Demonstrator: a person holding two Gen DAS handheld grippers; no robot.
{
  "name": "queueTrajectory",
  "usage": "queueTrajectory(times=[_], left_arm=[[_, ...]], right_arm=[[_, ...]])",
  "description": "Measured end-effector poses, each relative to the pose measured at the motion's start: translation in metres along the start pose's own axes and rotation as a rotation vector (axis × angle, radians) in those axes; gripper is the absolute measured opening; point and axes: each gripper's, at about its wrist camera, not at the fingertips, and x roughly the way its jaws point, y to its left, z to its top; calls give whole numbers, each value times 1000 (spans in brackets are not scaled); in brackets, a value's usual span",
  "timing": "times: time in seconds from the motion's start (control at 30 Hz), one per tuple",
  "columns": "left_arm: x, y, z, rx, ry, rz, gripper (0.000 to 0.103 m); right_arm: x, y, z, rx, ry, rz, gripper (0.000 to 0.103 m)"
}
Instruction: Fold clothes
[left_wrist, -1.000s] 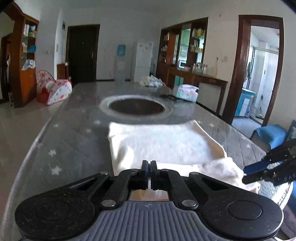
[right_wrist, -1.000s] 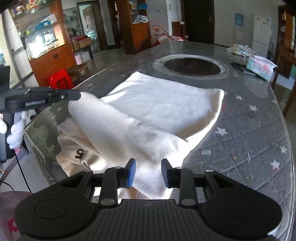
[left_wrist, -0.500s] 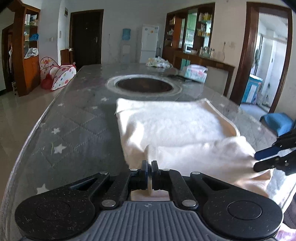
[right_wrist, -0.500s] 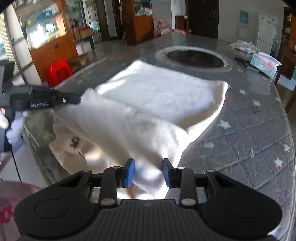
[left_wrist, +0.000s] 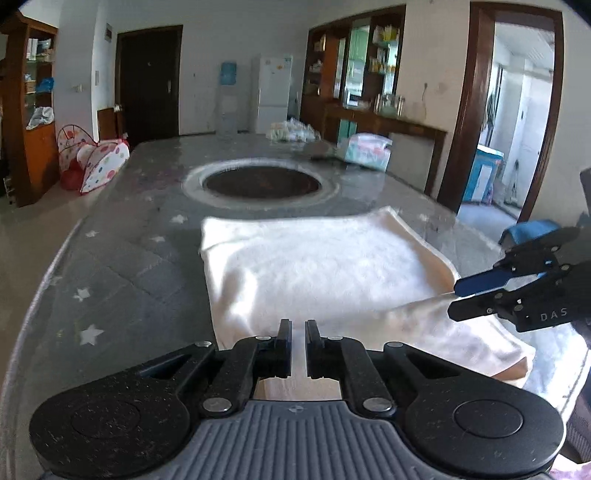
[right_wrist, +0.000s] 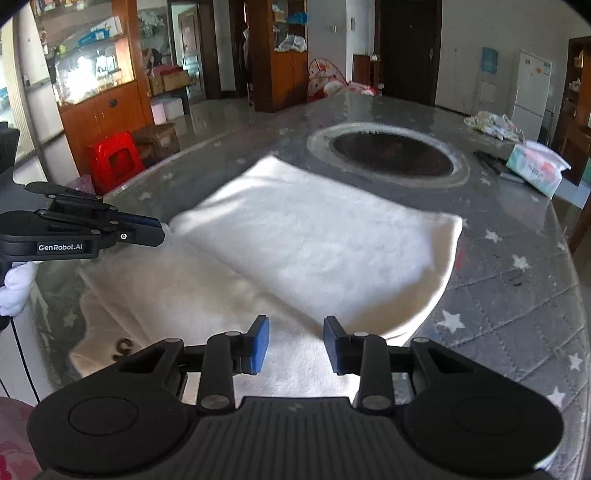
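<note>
Cream garment lies folded on the table; left gripper slightly parted, right gripper wider, both empty.

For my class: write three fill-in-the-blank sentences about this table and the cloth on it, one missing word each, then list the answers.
1. The cream cloth lies on a grey table cover printed with white ___.
2. Beyond the cloth, the dark inset in the table has a ___ shape.
3. The plastic stool on the floor is coloured ___.
Missing words: stars; round; red.
</note>
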Motion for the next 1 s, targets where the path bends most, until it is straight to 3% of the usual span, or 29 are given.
queueTrajectory(times=[0.17,0.4,0.53,0.67,1.0], left_arm=[[8,11,-7,-36,25,-17,9],[-12,0,-11,37,3,-41,14],[-13,-7,-25,95,27,-55,15],[-24,-15,-27,149,14,-61,25],[-65,-28,-54,359,27,-87,26]], right_arm=[[4,-4,-6,15,14,-7,31],[-20,23,-11,-80,4,43,32],[-20,37,-22,-136,31,47,33],[-23,48,-28,-196,26,20,33],[-30,50,-29,-184,10,29,33]])
